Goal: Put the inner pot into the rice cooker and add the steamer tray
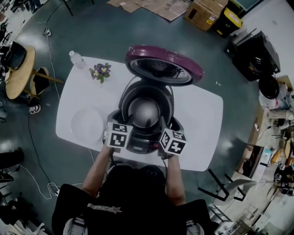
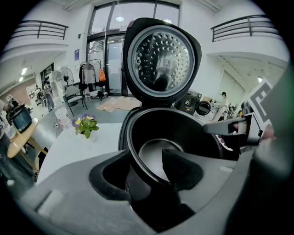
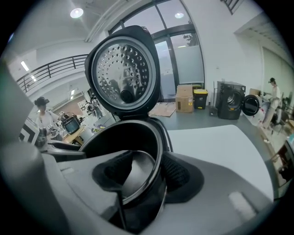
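The purple-lidded rice cooker (image 1: 146, 146) stands on the white table with its lid (image 1: 163, 64) raised. The metal inner pot (image 1: 144, 111) sits inside its cavity. My left gripper (image 1: 127, 121) is at the pot's near-left rim and my right gripper (image 1: 161, 123) at its near-right rim. In the left gripper view the left gripper (image 2: 144, 172) straddles the pot (image 2: 156, 156) rim, its pads apart from it. The right gripper (image 3: 147, 176) likewise straddles the pot (image 3: 138, 167) rim without pressing. The white round steamer tray (image 1: 87, 125) lies on the table left of the cooker.
A small flower pot (image 1: 101, 71) and a water bottle (image 1: 76, 58) stand at the far left of the table (image 1: 202, 119). A round wooden side table (image 1: 18, 71) is further left on the floor. Cardboard boxes (image 1: 202, 13) lie behind.
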A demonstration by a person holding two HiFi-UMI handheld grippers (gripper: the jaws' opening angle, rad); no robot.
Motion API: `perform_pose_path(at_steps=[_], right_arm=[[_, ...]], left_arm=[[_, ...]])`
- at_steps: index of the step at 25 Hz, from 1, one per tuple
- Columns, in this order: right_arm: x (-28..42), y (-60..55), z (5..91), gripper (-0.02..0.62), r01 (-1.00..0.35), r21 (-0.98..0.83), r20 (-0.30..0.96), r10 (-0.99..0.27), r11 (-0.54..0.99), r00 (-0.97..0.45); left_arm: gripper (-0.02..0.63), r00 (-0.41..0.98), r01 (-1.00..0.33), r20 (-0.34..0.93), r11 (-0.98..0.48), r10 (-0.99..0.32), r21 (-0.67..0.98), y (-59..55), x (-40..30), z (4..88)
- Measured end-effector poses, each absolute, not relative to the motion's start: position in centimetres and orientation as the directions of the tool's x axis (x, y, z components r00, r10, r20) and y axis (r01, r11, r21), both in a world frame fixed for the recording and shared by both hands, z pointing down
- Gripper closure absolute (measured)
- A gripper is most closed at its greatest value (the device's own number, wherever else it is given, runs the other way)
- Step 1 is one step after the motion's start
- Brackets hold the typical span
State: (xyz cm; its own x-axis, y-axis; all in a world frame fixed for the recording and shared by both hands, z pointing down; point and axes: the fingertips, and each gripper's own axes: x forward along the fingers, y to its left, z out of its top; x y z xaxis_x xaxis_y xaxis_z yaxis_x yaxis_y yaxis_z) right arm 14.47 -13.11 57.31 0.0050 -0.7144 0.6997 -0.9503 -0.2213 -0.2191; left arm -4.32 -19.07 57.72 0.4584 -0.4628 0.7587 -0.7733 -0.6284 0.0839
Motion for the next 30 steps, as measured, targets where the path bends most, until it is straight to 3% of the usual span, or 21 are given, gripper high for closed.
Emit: perform_pose_path(at_steps=[11,18,24,30], right_arm=[[14.9,-12.5,55.2,0.379,-0.965,-0.190,0.652,-0.759,-0.178,0.011],[15.1,-11.8,51.5,0.379,-0.985,-0.163,0.550,-0.834,-0.060,-0.040],[13.7,-9.3,46.7,0.379,-0.990,-0.136,0.410,-0.908,0.038,-0.091],[12.0,-5.6,42.8,0.430,-0.991,-0.076,0.281,-0.951,0.111,-0.128]], left_arm=[[0.362,0.463,-0.800,0.695,-0.596,-0.550,0.061,-19.4,-4.8,55.9],[0.364,0.468,-0.823,0.603,-0.567,-0.646,0.032,-18.0,-4.1,51.9],[0.418,0.472,-0.842,0.483,-0.540,-0.738,-0.003,-14.8,-4.8,46.9],[0.496,0.471,-0.857,0.364,-0.515,-0.804,-0.026,-10.3,-5.9,43.1]])
